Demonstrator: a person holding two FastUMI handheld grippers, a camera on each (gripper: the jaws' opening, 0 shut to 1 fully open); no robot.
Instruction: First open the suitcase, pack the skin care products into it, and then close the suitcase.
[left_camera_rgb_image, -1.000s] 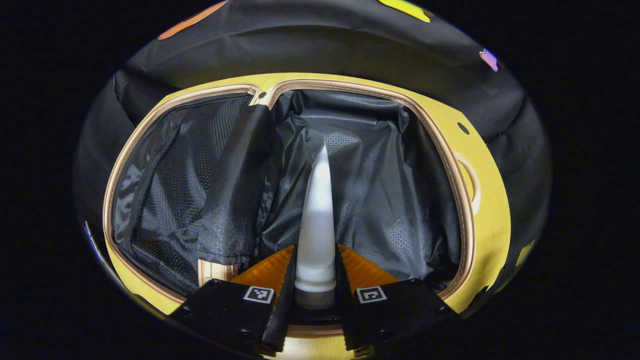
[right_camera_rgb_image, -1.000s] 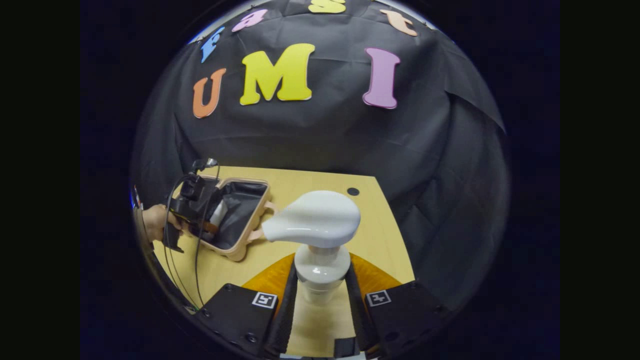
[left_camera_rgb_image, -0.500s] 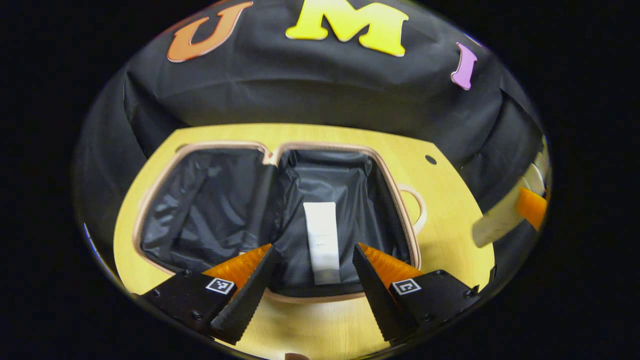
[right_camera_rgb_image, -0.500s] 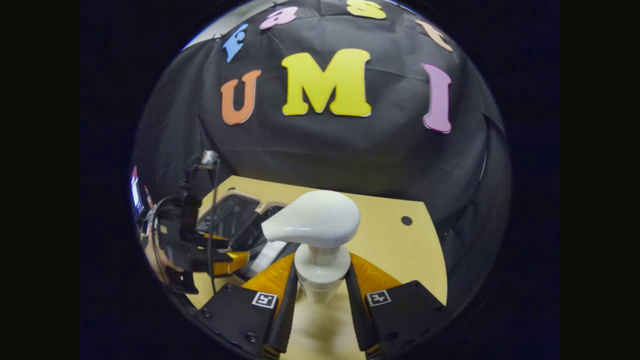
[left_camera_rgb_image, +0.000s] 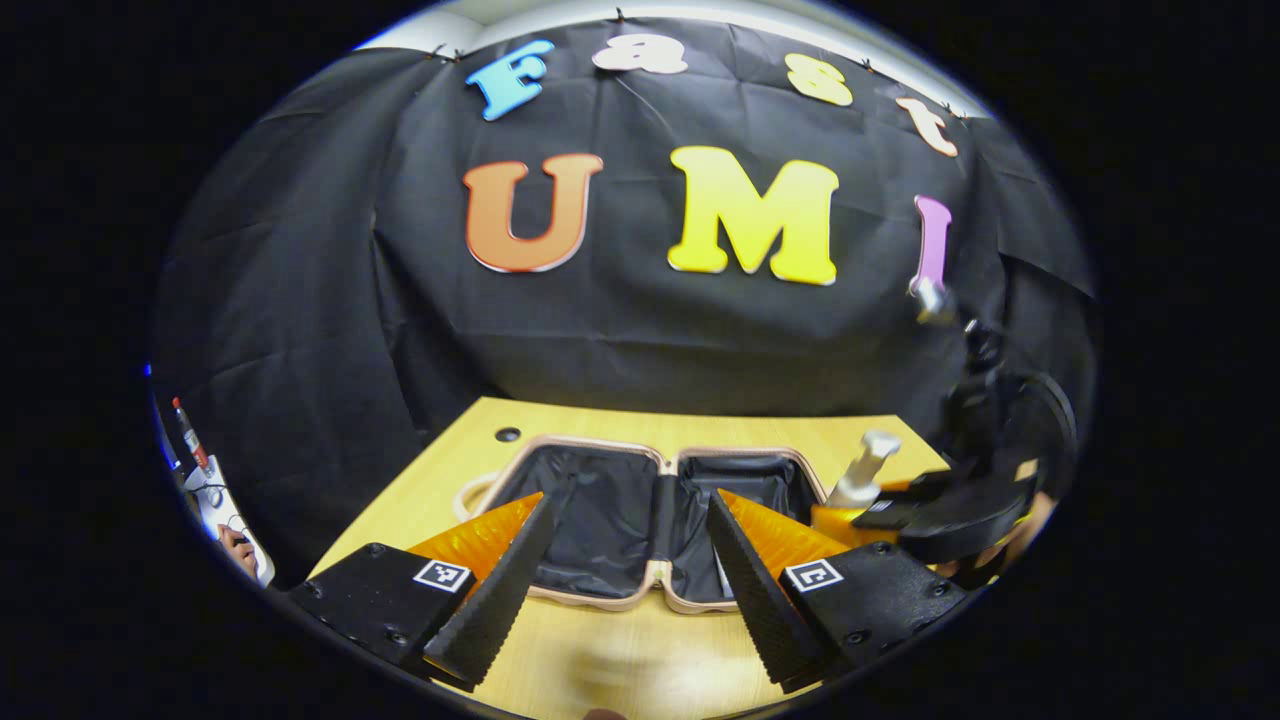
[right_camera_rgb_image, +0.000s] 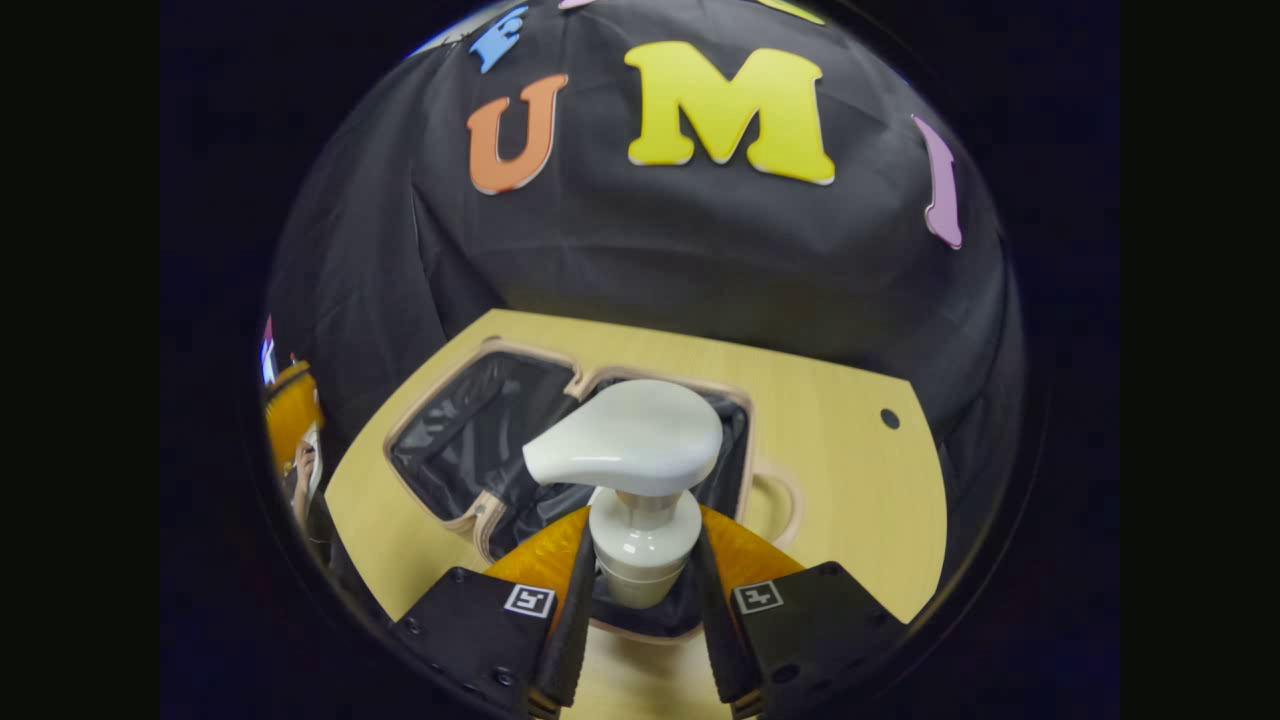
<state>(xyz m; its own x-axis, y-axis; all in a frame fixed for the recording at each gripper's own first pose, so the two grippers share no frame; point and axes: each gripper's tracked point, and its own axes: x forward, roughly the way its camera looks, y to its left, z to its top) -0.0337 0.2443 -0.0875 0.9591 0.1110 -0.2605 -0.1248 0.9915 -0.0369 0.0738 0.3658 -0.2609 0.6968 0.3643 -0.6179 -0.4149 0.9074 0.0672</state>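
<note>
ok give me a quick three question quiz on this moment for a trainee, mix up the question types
1. True or false: the left gripper is shut on a product.
2. Multiple choice: what does the right gripper hold? A) a flat white tube B) a white pump-top bottle C) the case handle
3. Fill in: the beige hard-shell suitcase with black lining lies ____ on the light wooden table.

Key
1. False. Its fingers stand apart with nothing between them.
2. B. Both fingers press on the bottle's neck, and it hangs above the open suitcase.
3. Open, both halves spread flat.
</note>
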